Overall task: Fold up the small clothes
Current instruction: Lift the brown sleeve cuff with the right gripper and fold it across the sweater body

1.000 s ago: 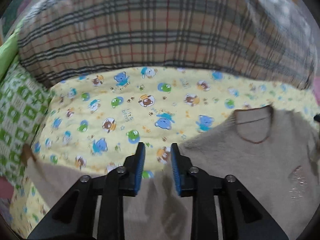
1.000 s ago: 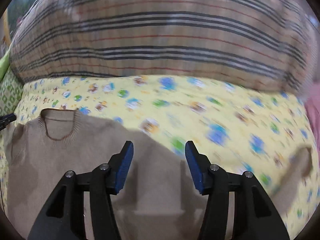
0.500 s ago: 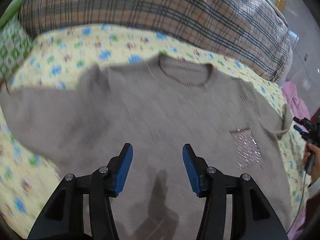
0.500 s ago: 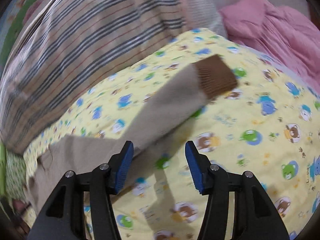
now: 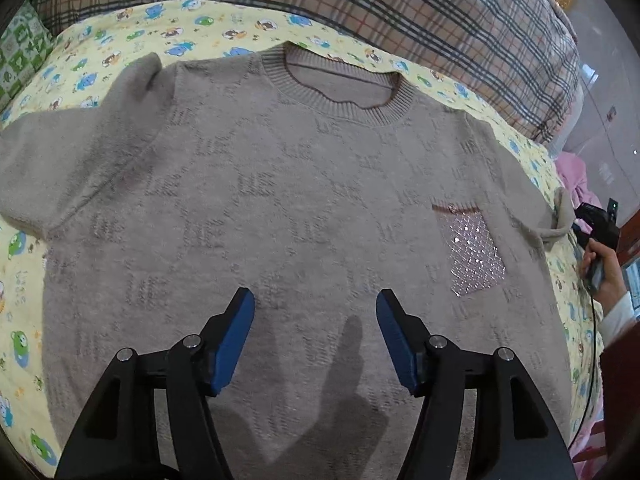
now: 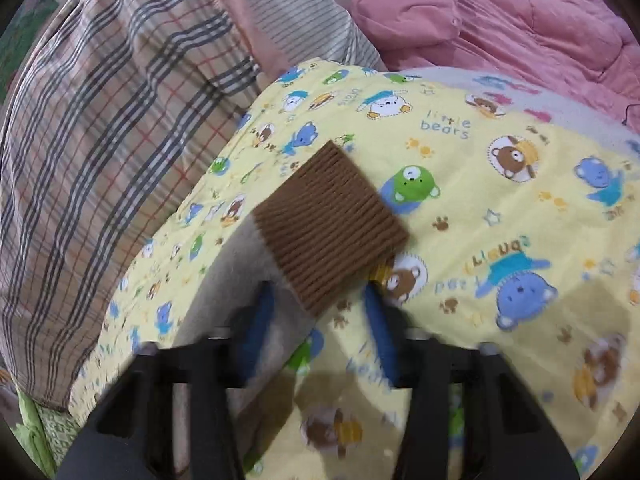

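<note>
A small beige knit sweater [image 5: 288,184] lies flat, front up, on a yellow bear-print blanket [image 5: 120,32], neck at the far side, with a sequinned pocket [image 5: 472,252] on its right. My left gripper [image 5: 315,300] is open and empty, just above the sweater's lower middle. In the right wrist view, the sweater's sleeve [image 6: 240,280] ends in a brown ribbed cuff [image 6: 332,224]. My right gripper [image 6: 318,300] is open, low over the sleeve, with the cuff's near edge between its blue pads.
A plaid pillow [image 5: 400,12] runs along the far side; it also shows in the right wrist view [image 6: 100,140]. A pink quilt [image 6: 500,20] is bunched at the far right. A green patterned cloth [image 5: 24,52] lies at the far left. The person's other hand [image 5: 600,260] holds the right gripper.
The left gripper has opened wide and swung over the sweater's body. The right gripper has moved out along the sleeve until the brown cuff sits between its fingers.
</note>
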The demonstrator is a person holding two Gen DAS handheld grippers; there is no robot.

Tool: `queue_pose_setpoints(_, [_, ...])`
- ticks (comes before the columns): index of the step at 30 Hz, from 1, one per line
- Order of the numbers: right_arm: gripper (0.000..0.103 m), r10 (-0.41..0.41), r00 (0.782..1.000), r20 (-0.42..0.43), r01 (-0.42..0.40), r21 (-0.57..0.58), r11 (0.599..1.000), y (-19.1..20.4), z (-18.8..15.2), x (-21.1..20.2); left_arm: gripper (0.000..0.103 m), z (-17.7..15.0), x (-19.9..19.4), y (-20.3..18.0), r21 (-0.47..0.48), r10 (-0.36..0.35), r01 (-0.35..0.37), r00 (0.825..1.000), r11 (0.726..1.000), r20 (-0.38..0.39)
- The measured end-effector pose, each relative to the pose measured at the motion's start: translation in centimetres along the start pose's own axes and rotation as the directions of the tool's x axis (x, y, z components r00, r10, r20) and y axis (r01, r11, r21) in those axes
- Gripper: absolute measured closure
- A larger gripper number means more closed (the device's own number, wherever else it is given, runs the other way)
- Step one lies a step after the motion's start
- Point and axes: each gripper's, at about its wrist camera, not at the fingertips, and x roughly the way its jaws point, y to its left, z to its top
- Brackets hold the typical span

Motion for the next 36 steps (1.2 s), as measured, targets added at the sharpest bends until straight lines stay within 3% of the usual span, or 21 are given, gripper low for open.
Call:
queue_pose_setpoints(3, [0.096, 0.047, 0.999, 0.024, -0.047, -0.025, 0.999, 0.5, -0.1, -0.7, 0.039, -0.4, 0.1, -0.5, 0.014, -0.008, 0.008, 1.0, 1.0, -0.012])
queue_pose_setpoints(7, [0.096, 0.144, 0.987, 0.074, -0.126, -0.214, 0.969, 5.2, -1.4, -4.3, 0.039, -0.9, -0.1, -1.1, 0.023, -0.033, 0.033, 0.999, 0.999, -0.018])
queue_pose_setpoints(12, [0.097, 0.302, 0.953, -0.034, -0.287, -0.428, 0.857, 13.7, -5.4, -7.0, 0.038, -1.7, -1.2, -1.1, 0.013, -0.074, 0.074, 0.997, 0.997, -0.006])
queue_pose_setpoints(15, [0.097, 0.401, 0.904, -0.149, -0.42, -0.487, 0.766, 18.9, -9.2, -7.4, 0.038, -2.0, -2.3, -0.4, 0.005, -0.088, 0.088, 0.996, 0.996, 0.009])
queue_pose_setpoints(19, [0.097, 0.472, 0.817, -0.332, -0.575, -0.542, 0.613, 26.0, -16.3, -7.3, 0.034, -2.6, -4.0, 1.8, -0.034, -0.096, 0.097, 0.995, 0.995, 0.041])
queue_pose_setpoints(22, [0.097, 0.476, 0.752, -0.457, -0.659, -0.557, 0.506, 30.1, -22.2, -7.0, 0.033, -3.2, -4.9, 3.9, -0.087, -0.104, 0.108, 0.993, 0.99, 0.051])
queue_pose_setpoints(27, [0.097, 0.438, 0.638, -0.633, -0.77, -0.519, 0.371, 35.0, -31.2, -6.0, 0.033, -4.3, -6.0, 6.9, -0.15, -0.109, 0.118, 0.992, 0.982, 0.065])
queue_pose_setpoints(29, [0.097, 0.406, 0.609, -0.681, -0.793, -0.5, 0.349, 36.5, -34.3, -5.3, 0.032, -4.5, -6.1, 7.5, -0.163, -0.111, 0.121, 0.991, 0.979, 0.07])
queue_pose_setpoints(33, [0.097, 0.332, 0.562, -0.758, -0.819, -0.452, 0.354, 37.9, -39.5, -2.8, 0.032, -4.5, -6.1, 8.7, -0.2, -0.122, 0.137, 0.989, 0.97, 0.083])
queue_pose_setpoints(36, [0.096, 0.293, 0.55, -0.782, -0.818, -0.435, 0.376, 37.9, -42.1, -1.2, 0.031, -4.0, -5.7, 9.0, -0.209, -0.131, 0.148, 0.987, 0.967, 0.091])
